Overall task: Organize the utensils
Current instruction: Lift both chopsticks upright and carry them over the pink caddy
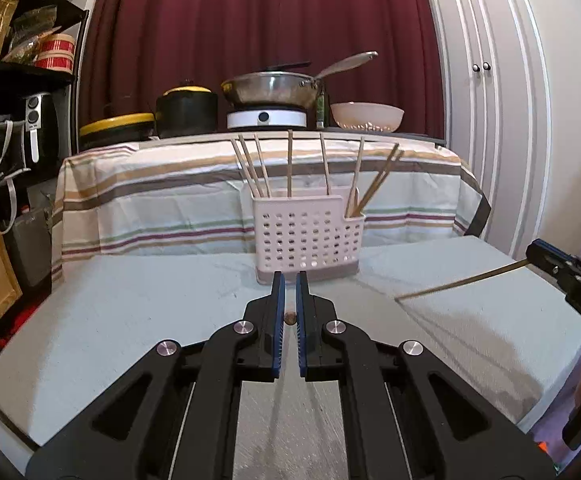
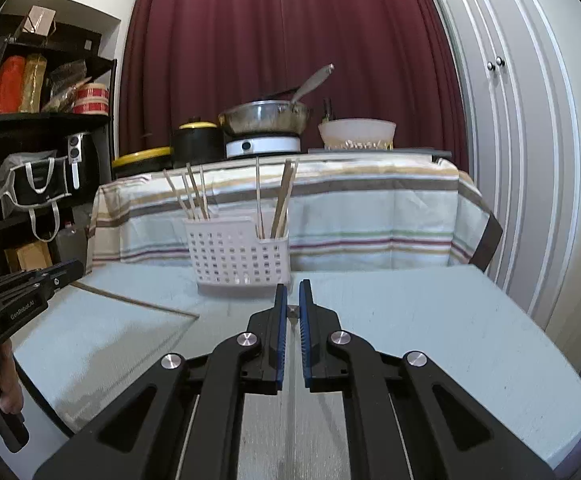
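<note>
1. The left gripper (image 1: 289, 280) has its jaws drawn narrow, clamped on the left chopstick (image 2: 134, 300). In its own view only the brown butt end shows, in the slot between the blue pads.
2. In the right wrist view, the left chopstick runs out from the gripper's tip, long axis from about 9 o'clock down towards 4 o'clock. Its far end meets the bench (image 1: 130, 300) at a seam in the pale surface.
3. The right gripper (image 2: 293, 288) is likewise narrow and clamped on the right chopstick (image 1: 462, 280). Its own view shows just a small end of the stick between the pads.
4. In the left wrist view, the right chopstick leaves the right gripper at 3 o'clock. It slopes down towards 8 o'clock, and its tip is at the bench seam.
5. The utensil holder (image 1: 306, 236), white and perforated, stands upright on the bench. It is at 12 o'clock from the left gripper and 11 o'clock from the right, just beyond the fingertips and apart from them.
6. The standing chopsticks (image 1: 289, 160) sit in the holder, near upright and fanned. Five are in the taller main compartment; the rest lean to 1 o'clock in the lower right-hand compartment.
7. Neither held chopstick touches the holder.
</note>
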The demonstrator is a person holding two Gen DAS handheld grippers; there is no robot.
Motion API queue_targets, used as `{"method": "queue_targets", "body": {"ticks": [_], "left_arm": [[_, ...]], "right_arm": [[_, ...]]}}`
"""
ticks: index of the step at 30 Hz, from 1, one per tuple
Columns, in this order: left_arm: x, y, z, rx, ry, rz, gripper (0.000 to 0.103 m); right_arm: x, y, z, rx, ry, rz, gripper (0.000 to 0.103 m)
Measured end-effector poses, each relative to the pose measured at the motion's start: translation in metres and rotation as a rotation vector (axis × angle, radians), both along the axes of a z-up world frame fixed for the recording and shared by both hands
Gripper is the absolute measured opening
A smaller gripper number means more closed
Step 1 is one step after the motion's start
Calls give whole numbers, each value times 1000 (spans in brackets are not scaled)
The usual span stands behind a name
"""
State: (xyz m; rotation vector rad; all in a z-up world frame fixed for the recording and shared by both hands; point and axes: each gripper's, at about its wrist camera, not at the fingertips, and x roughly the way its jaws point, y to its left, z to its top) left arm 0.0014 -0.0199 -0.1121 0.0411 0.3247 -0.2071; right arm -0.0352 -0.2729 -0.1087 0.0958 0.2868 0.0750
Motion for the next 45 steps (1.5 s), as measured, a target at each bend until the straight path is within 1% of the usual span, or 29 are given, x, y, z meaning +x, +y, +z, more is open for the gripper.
{"method": "queue_targets", "body": {"ticks": [3,5,11,24,34,45], "left_arm": [[3,2,10,-10,4,3,6],[6,3,15,0,1,11,6],[19,5,20,-13,21,26,6],[44,3,27,8,31,41,6],[63,3,39,22,17,50,6],[85,4,49,26,-2,56,6]], "right_arm": [[3,1,10,-7,-15,2,7],[6,3,14,-10,-20,3,7],[19,4,20,-12,-17,10,7],[39,8,35,-23,-22,17,7],[58,10,44,-33,-30,26,7],[74,12,48,-42,-31,37,7]]}}
